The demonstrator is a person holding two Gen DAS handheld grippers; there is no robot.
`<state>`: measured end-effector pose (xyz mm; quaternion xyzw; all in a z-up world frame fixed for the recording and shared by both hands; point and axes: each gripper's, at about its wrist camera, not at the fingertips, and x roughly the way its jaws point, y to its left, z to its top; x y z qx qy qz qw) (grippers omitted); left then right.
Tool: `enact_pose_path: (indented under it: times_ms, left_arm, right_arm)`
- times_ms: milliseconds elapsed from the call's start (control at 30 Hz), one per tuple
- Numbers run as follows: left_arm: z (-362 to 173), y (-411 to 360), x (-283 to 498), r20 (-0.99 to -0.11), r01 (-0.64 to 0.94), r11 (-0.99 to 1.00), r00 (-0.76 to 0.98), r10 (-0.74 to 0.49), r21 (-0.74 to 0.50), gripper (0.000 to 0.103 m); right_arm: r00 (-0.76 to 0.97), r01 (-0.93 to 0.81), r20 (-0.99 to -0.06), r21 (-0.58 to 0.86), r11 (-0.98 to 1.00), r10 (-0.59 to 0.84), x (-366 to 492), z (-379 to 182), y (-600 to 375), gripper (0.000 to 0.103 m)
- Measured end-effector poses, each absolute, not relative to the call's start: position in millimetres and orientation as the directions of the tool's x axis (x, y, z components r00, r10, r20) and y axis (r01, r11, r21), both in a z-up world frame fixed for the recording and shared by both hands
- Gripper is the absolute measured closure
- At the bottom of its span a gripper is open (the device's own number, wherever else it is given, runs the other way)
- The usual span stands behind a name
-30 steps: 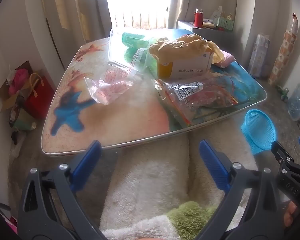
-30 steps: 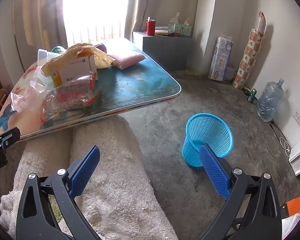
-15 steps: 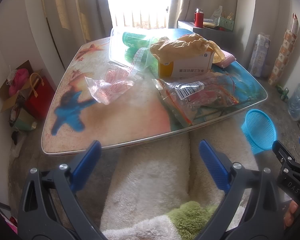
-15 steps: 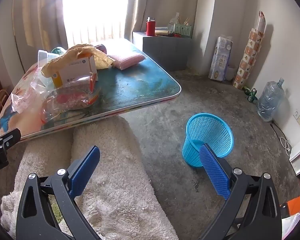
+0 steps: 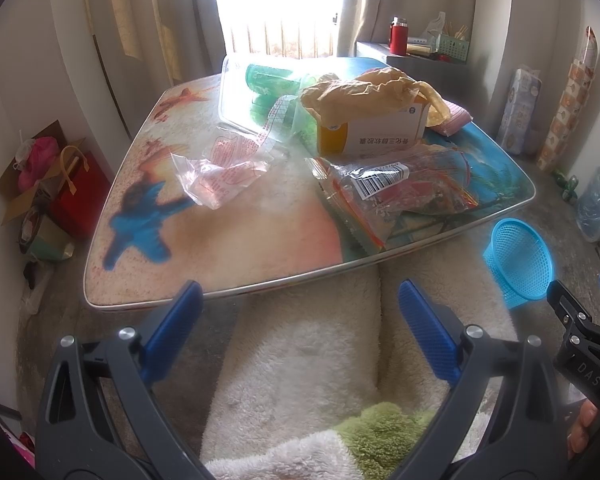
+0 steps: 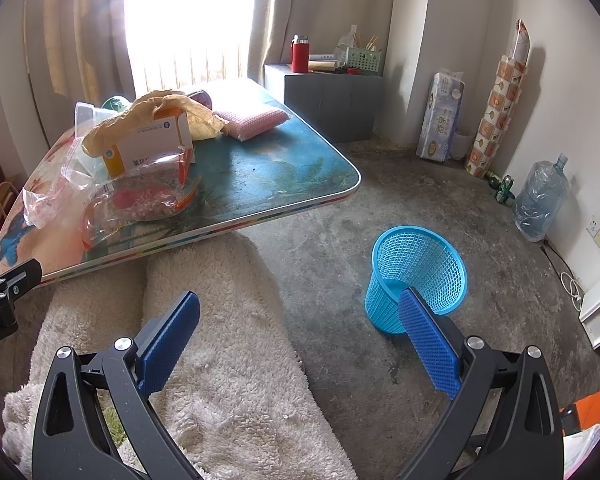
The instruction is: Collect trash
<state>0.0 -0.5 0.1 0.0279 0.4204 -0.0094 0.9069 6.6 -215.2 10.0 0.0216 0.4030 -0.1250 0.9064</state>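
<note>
Hovering below the near edge of the table (image 5: 228, 240), the left gripper (image 5: 300, 320) has its blue fingers spread wide with nothing between them, and the trash lies ahead of it on the tabletop, well apart from the fingertips. A crumpled clear wrapper (image 5: 220, 172) sits left of centre; a clear snack bag (image 5: 396, 192) with a barcode label lies to its right, its corner reaching close to the near rim. Behind the bag stands a white and orange box (image 5: 376, 134) with a wrinkled yellow bag (image 5: 372, 90) draped over it, and a clear plastic tub (image 5: 256, 88) stands farther back, beside the box. A pink sponge (image 6: 252, 120) rests near the far right side. The near left part of the tabletop, with the blue starfish print, is bare. The right gripper (image 6: 296, 340) also has its fingers spread and holds nothing; it hangs over a fluffy white blanket (image 6: 228, 344), with the table edge to its upper left. A blue mesh basket (image 6: 416, 272) stands upright on the concrete floor (image 6: 340, 224), just beyond the right finger and apart from the table, with bare floor all round it. A water jug (image 6: 540, 200) stands by the wall.
</note>
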Motion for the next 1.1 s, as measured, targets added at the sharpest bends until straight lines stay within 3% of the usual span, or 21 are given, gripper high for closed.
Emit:
enact_pose_path:
  times_ms: [1100]
  left_arm:
    - [-5.1, 10.0, 1.7, -0.766, 0.037, 0.998, 0.643, 0.009, 0.043, 0.009]
  right_arm:
    - [0.646, 0.244, -0.736, -0.055, 0.968, -0.204, 5.7, 13.8, -220.2, 0.006]
